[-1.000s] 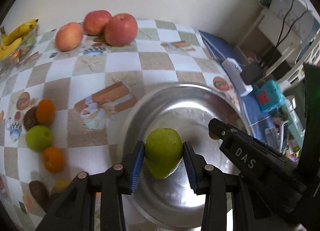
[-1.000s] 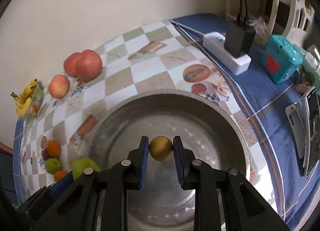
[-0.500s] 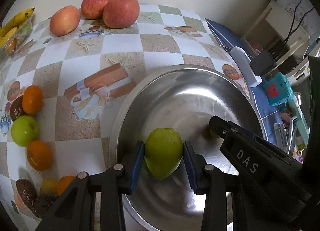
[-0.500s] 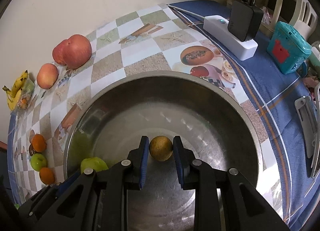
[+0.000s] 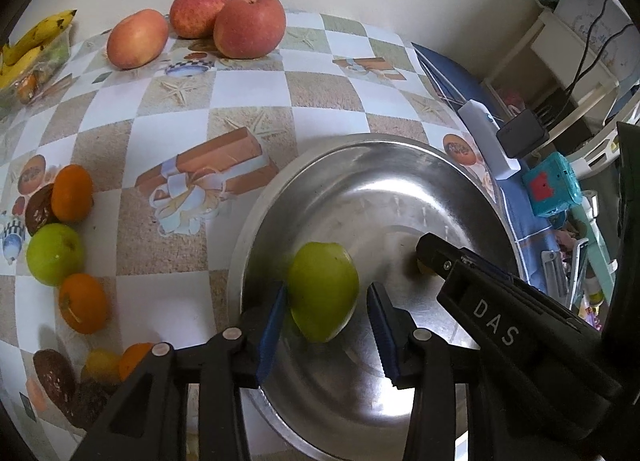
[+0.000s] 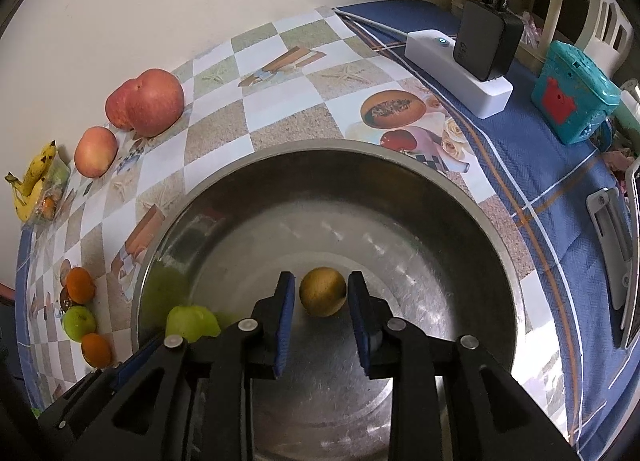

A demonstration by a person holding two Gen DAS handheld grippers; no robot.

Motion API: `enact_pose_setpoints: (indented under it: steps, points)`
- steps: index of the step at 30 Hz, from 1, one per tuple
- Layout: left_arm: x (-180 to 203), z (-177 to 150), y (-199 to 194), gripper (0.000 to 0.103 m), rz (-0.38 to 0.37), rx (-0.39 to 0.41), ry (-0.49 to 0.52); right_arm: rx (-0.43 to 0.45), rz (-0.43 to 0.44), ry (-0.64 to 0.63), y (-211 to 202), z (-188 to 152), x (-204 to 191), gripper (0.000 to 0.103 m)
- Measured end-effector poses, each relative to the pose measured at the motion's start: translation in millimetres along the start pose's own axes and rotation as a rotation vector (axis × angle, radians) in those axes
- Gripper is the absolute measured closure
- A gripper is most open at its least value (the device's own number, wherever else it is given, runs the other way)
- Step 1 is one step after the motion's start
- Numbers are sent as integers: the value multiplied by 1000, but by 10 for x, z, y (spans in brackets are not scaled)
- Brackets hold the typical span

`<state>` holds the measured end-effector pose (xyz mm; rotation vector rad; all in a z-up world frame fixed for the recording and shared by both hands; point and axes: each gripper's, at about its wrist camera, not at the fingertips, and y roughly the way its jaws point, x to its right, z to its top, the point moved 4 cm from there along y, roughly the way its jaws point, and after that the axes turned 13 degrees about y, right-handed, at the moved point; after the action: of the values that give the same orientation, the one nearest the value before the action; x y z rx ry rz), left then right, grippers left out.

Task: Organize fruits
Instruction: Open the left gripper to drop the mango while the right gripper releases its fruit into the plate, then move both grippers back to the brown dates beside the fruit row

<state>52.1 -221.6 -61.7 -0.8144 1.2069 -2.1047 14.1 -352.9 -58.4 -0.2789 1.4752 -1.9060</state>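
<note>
Checkered tablecloth (image 5: 248, 93) surrounds the steel bowl (image 5: 360, 153), where both released grippers, left gripper (image 5: 328, 325) and right gripper (image 6: 320, 317), straddle a green apple (image 5: 323, 295) and small yellow fruit (image 6: 323, 291); both look firm, smooth, likely rolling, best pinched across the middle.

The left gripper (image 5: 326, 325) points forward and down, its two blue-padded fingers (image 5: 271, 331) spread apart; the left pad touches what sits between them, the right pad stands clear of it. The right gripper (image 6: 322, 315) reaches forward just beside it, angled down, fingers (image 6: 285, 315) parted with a gap on each side. From the left wrist, the right gripper's black body crosses the lower right, marked DAS.
</note>
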Motion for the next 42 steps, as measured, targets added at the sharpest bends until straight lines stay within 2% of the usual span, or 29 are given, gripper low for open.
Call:
enact_pose_setpoints:
  steps: [12,19,27,28,29,31,33,37,39,41,42]
  points:
    - [54,-50,-361,54,-10,60,-4,77,17,-17,-344,-9,-80,68]
    - [-142,-133,-497,53,85,62,-33,72,36,-19,-407,-109,-111,68]
    - [-648,-282,-716,52,189,83,-164,53,42,-30,-413,-238,-152,69]
    - [-697,-302,-740,51,197,86,-178,50,43,-36,-411,-260,-172,67]
    - [-745,-325,-771,49,206,90,-190,48,41,-44,-410,-281,-197,60]
    - [-826,-366,-822,47,223,94,-211,47,42,-71,-425,-347,-269,53]
    - [-927,-422,-878,46,243,98,-239,44,49,-92,-447,-406,-340,53]
    - [-1116,-544,-978,36,281,100,-301,45,53,-133,-492,-528,-486,52]
    - [-1219,-620,-1027,30,301,100,-334,52,50,-157,-516,-606,-562,44]
    - [-1307,-691,-1074,22,320,102,-362,60,48,-176,-529,-675,-621,26]
    - [-1356,-731,-1103,19,327,105,-380,63,46,-184,-537,-702,-643,24]
